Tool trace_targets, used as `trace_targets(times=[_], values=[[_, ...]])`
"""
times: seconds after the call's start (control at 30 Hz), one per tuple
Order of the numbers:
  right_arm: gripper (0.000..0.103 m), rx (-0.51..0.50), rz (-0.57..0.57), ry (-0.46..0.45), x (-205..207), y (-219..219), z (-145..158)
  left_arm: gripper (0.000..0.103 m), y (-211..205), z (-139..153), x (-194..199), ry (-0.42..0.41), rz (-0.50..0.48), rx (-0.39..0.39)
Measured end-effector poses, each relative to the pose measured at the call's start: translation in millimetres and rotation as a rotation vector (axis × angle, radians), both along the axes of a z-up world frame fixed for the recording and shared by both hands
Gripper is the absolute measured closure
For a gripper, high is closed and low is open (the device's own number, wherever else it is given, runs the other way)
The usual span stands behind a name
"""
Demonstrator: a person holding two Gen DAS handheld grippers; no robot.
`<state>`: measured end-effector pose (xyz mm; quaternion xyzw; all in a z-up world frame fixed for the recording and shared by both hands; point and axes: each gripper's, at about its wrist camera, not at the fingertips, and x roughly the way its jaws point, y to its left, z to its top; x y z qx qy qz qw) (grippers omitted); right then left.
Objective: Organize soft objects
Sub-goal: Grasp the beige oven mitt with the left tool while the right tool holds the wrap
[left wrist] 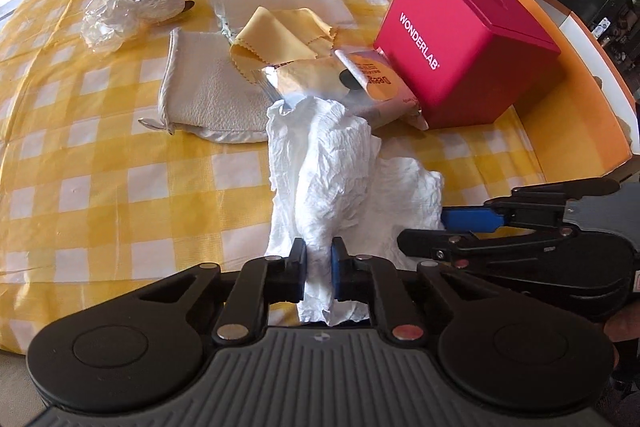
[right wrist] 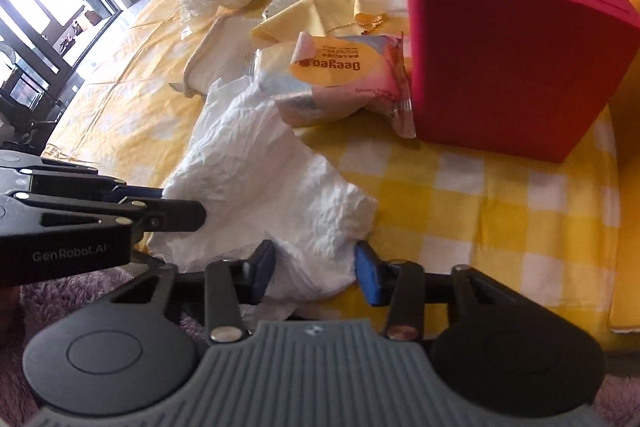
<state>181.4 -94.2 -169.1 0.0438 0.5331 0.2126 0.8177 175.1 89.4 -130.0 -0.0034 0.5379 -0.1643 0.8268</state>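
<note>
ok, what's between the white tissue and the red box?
The Deeyeo wipes pack, one end against the red box, the tissue overlapping the other. Clearest in the right wrist view.

On the table (left wrist: 100,163), a tissue (left wrist: 332,163) is laid nearest the cameras, with a wipes packet (right wrist: 340,79) just behind it and touching a box (left wrist: 460,55) at the right, while a mitt (left wrist: 208,95), a cloth (left wrist: 280,31) and a wrapped bundle (left wrist: 132,7) are set farther back left.

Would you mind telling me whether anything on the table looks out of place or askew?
The wipes packet lies tilted against the red box, its sticker flap peeled up, and the crumpled white tissue sprawls over the checked cloth.
</note>
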Motion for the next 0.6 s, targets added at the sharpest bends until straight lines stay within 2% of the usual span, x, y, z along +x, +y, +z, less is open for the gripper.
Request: trace_targets(times=[0.03,0.1,0.2,0.27,0.33,0.43,0.53,0.57,0.6], values=[[0.083,-0.003,0.012,-0.008,1.3,0.9,0.8,0.092,-1.5,3.4,-2.4,-0.019,-0.011,-0.007],[0.089,0.005,0.018,-0.026,2.6,-1.2,6.3,0.093,-6.1,12.0,-7.8,-0.054,-0.052,-0.037],[0.090,-0.006,-0.008,-0.072,7.0,-9.0,16.8,0.094,-20.0,17.0,-12.0,-0.060,-0.122,-0.072],[0.090,0.006,-0.032,-0.068,10.8,-15.4,18.6,0.094,-33.2,12.5,-12.5,-0.054,-0.156,-0.056],[0.090,0.030,-0.051,-0.044,12.3,-20.7,16.8,0.094,-41.6,4.0,-10.1,-0.031,-0.162,-0.035],[0.090,0.062,-0.085,-0.020,8.6,-27.8,16.1,0.094,-41.8,-8.5,-3.7,0.007,-0.145,-0.051],[0.084,0.122,-0.136,0.003,8.6,-37.0,15.4,0.094,-39.1,-14.3,1.7,0.026,-0.130,-0.063],[0.080,0.155,-0.156,0.015,9.2,-40.4,14.9,0.094,-39.6,-15.1,1.7,0.030,-0.132,-0.058],[0.070,0.183,-0.171,0.029,10.0,-43.0,14.3,0.094,-39.9,-15.3,1.5,0.029,-0.134,-0.052]])
